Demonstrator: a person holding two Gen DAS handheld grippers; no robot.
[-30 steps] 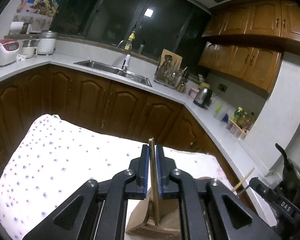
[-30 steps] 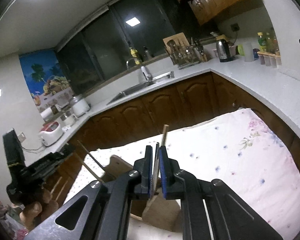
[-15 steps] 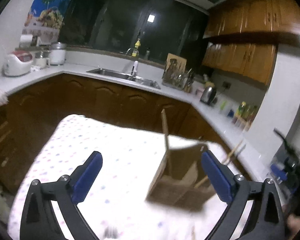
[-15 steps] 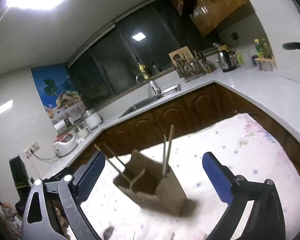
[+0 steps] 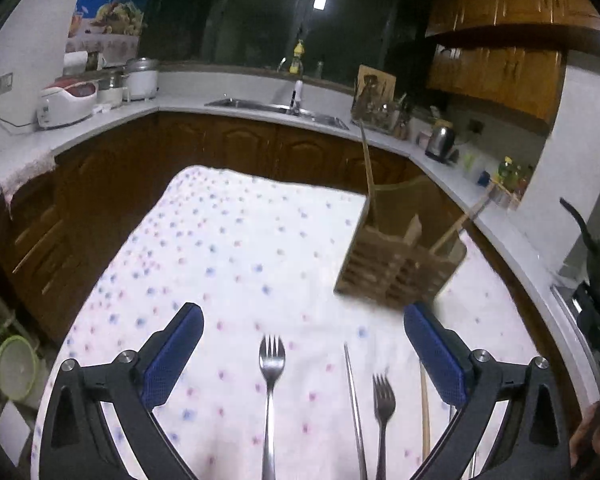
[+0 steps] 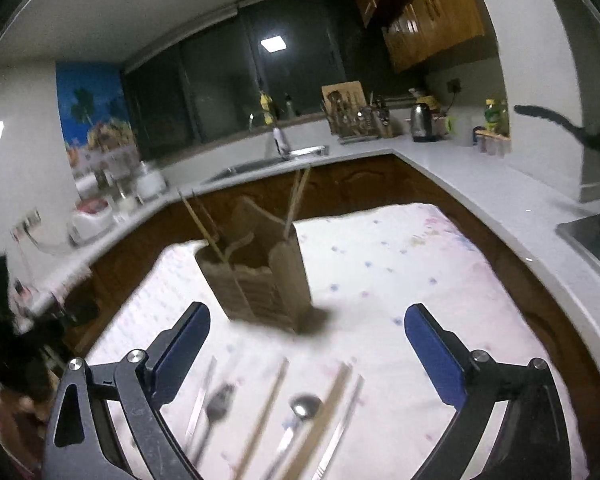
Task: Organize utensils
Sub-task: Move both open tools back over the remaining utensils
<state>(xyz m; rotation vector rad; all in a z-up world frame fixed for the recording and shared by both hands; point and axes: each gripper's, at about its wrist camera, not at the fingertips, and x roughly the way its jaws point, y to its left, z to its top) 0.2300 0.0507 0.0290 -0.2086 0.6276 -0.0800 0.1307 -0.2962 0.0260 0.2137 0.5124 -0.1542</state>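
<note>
I had both grippers spread wide with nothing between the pads, each having just been opening. Nearest to my left gripper (image 5: 302,354) a fork (image 5: 271,380) lay on the cloth (image 5: 220,248) between the jaws, tines away from me, its long axis running along my line of approach. A thin metal chopstick (image 5: 354,408), a second fork (image 5: 383,408) and a wooden chopstick (image 5: 424,404) lay parallel to it toward the right pad. Under my right gripper (image 6: 306,354) spoons (image 6: 300,412) and chopsticks (image 6: 264,412) fanned out, blurred, also pointing away. Past them stood the wooden holder (image 6: 260,276), upright, chopsticks already leaning in its compartments. It stood clear of both jaws; nothing blocked either reach. Counter and sink lay well beyond.
</note>
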